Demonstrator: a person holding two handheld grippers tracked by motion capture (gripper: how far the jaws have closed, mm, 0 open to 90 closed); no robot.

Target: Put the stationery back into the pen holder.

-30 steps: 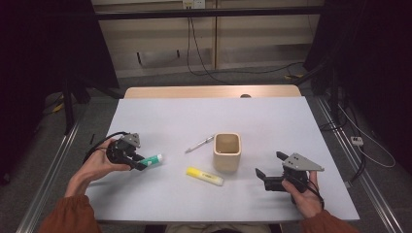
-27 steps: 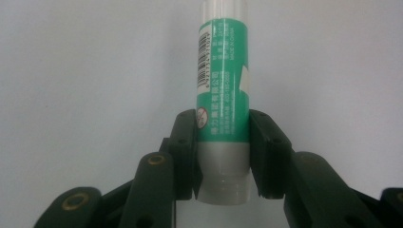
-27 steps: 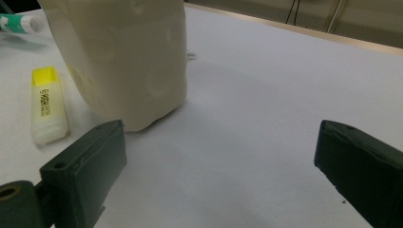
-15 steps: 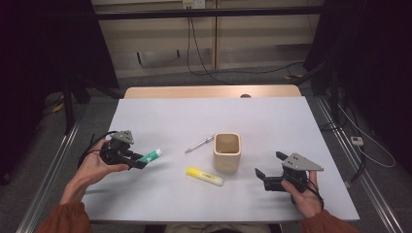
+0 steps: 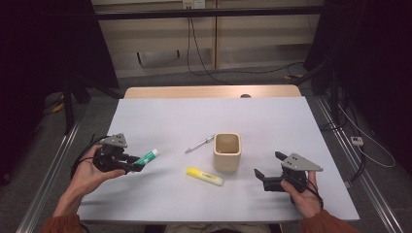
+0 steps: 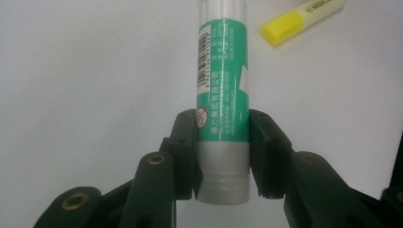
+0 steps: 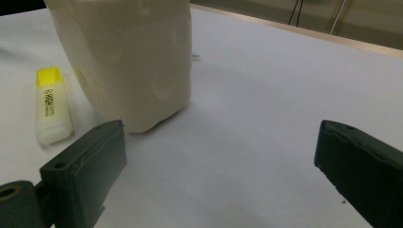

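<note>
We see the left gripper pinching a green-labelled white plastic glue stick, seemingly lifted off the pale grey table. The right gripper rests spread beside a cream square cup.

Looks like a lab or test room from my end, not a home. I see a plain white table standing alone on grey floor, with metal rails running along both sides of it. Loose cables trail across the floor to a wall socket behind. Black curtains or dark panels flank the table, hard to tell which in this light. Back wall is bare beige panelling. A small adapter lies by the right rail.
</note>
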